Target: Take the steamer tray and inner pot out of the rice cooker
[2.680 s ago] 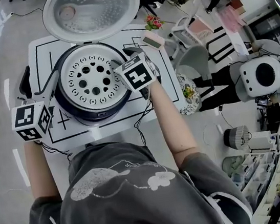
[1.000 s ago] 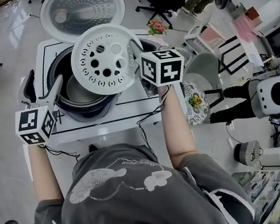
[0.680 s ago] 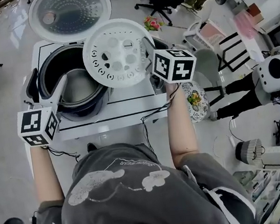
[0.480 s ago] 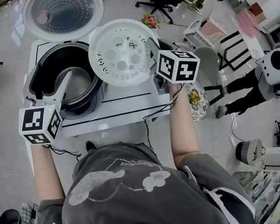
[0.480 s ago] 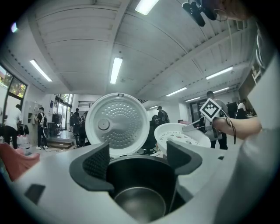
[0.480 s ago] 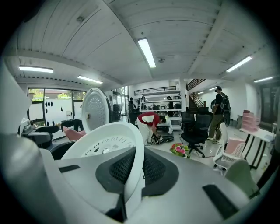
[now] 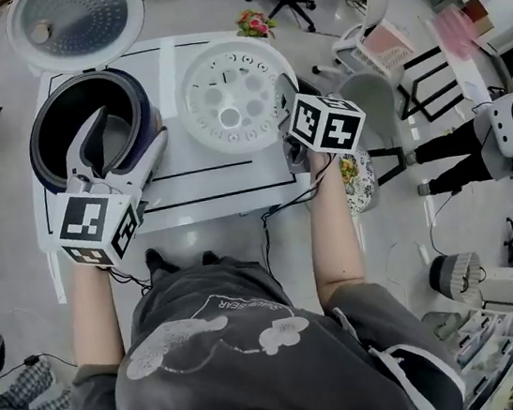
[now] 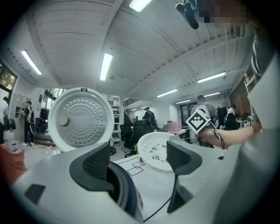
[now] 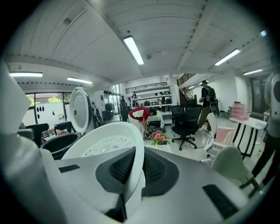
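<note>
White bench (image 7: 206,183) marked with black outlines; tray out of the cooker, pot not yet lifted.
Upper left: rice cooker (image 7: 38,149), round, dark glossy body, its dimpled lid (image 7: 72,22) tipped back. The inner pot (image 7: 69,117) sits inside. The left tool (image 7: 129,124) straddles the near rim with jaws wide and not clamped, apparently lined up for a rim grip. Centre: the steamer tray (image 7: 232,98), a white perforated plastic disc, is pinched at its edge by the right tool (image 7: 286,108). It is kept flat, low over bare bench; whether it rests there is unclear.
</note>
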